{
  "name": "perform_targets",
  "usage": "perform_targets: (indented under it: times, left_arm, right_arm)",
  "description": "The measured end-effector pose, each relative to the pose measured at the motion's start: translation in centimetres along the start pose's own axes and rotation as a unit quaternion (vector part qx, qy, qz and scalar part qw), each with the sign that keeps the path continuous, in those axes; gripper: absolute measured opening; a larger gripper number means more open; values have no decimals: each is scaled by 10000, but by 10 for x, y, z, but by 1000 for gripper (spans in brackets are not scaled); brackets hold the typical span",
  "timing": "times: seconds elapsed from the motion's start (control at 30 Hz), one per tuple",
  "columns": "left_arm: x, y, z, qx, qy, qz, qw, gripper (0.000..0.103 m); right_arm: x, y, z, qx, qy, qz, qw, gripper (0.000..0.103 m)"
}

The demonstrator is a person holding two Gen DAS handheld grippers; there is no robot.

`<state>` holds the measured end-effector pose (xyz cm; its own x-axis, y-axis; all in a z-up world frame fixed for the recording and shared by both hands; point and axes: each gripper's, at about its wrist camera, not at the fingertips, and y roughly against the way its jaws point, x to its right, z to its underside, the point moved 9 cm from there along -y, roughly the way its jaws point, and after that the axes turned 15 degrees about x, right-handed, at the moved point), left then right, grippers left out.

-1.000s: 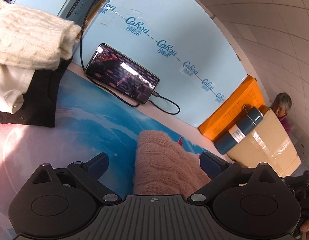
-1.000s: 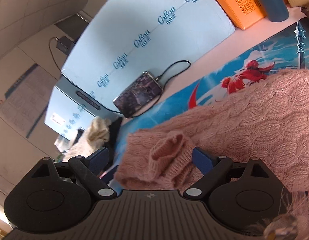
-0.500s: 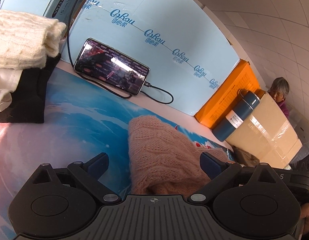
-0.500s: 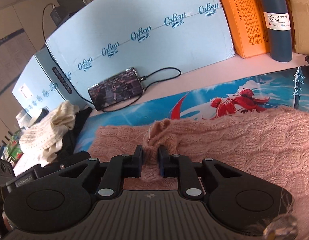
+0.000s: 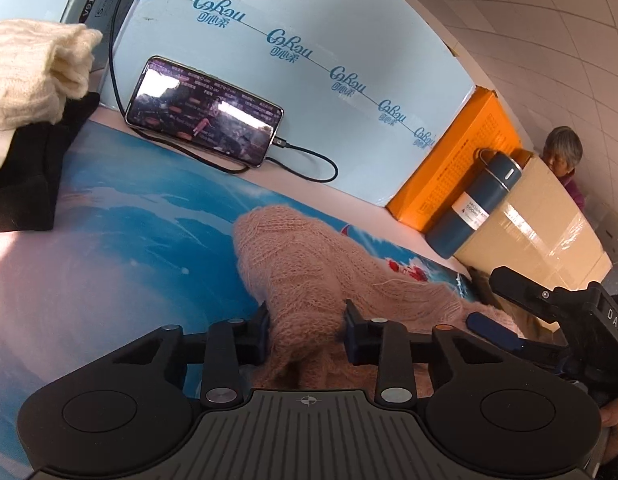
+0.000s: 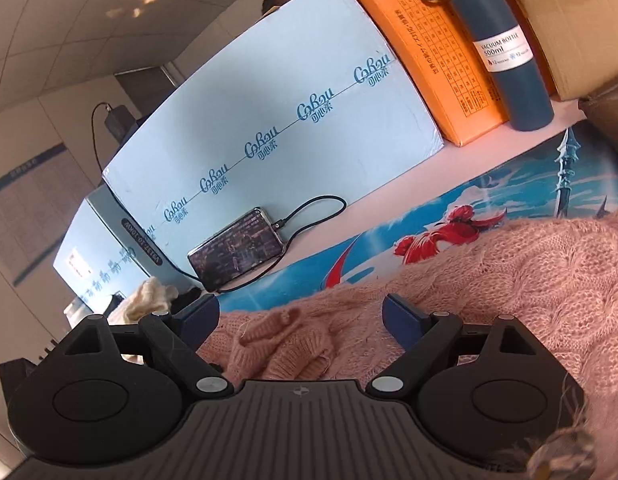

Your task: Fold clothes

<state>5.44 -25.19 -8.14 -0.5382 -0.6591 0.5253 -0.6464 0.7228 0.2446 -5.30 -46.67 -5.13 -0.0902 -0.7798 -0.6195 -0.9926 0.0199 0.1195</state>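
Observation:
A pink knitted sweater (image 5: pixel 309 264) lies on the blue printed mat (image 5: pixel 141 216). My left gripper (image 5: pixel 307 326) is shut on a thick bunch of the sweater, pressed between its blue pads. The other gripper's black body (image 5: pixel 557 312) shows at the right of the left wrist view. In the right wrist view the sweater (image 6: pixel 529 280) spreads to the right, with a ribbed cuff (image 6: pixel 285 340) lying between the jaws. My right gripper (image 6: pixel 301 312) is open and holds nothing, just above the cuff.
A phone (image 5: pixel 205 122) on a black cable leans on a light blue box (image 5: pixel 309 60) at the back. An orange box (image 5: pixel 461 160), a dark blue vacuum bottle (image 5: pixel 477 204) and a cardboard box (image 5: pixel 541 224) stand at the right. Folded cream and black clothes (image 5: pixel 33 92) lie at the left.
My left gripper has closed on the sweater; it was open before. My right gripper, shut on the cuff half a second ago, has opened and let the cuff drop.

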Motion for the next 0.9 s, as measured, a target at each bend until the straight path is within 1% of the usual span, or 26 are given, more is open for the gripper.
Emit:
perform_targets:
  times: [0.07,0.13,0.17,0.2,0.23,0.3,0.37,0.4,0.43,0.5,0.57,0.63,0.7,0.73,0.8,0.9]
  left_arm:
    - [-1,8,-6,48,-104,94,9999,26]
    - [-9,18,-16,181,-358,-17,9992,24]
    - [-16,22,-21,264,-542,-208,9980,24]
    - [-25,27,-27,359,-763,-491,9952,24]
    - [-34,31,-31,449,-996,-796,9908,24]
    - [-53,39,-40,630,-1540,-1540,9740,24]
    - [-58,45,-49,796,-1795,-1848,9630,24]
    - [-58,48,-54,881,-1941,-1944,9575,24]
    - [-52,49,-57,960,-2097,-1947,9534,24]
    - [-33,50,-63,1132,-2406,-1795,9471,24]
    - [-8,47,-63,1295,-2829,-1612,9366,24]
    - [17,43,-60,1425,-3232,-1413,9248,24]
    - [43,38,-53,1484,-3475,-1107,9192,24]
    - [56,36,-48,1524,-3610,-947,9151,24]
    - [83,32,-38,1580,-3886,-610,9057,24]
    - [122,25,-15,1527,-4299,-21,8899,24]
  right_arm:
    - [3,3,-3,70,-284,-125,9995,88]
    - [2,6,-7,141,-491,-289,9983,89]
    - [1,7,-7,146,-546,-373,9977,89]
    - [-1,7,-6,94,-597,-465,9971,91]
    - [-3,7,-5,42,-648,-557,9963,91]
    - [-6,6,-3,-62,-769,-696,9946,91]
    - [-6,4,0,-172,-901,-757,9929,91]
    - [-6,3,1,-227,-966,-787,9919,91]
    - [-5,1,4,-310,-1033,-793,9910,91]
    - [-2,-2,9,-426,-1148,-759,9896,91]
    - [2,-4,13,-491,-1246,-682,9886,91]
    - [3,-2,11,-410,-1324,-701,9879,91]
    - [5,0,9,-346,-1413,-726,9867,91]
    - [6,1,8,-323,-1461,-741,9860,91]
    - [7,2,6,-283,-1545,-764,9846,91]
    - [10,5,1,-165,-1769,-809,9808,91]
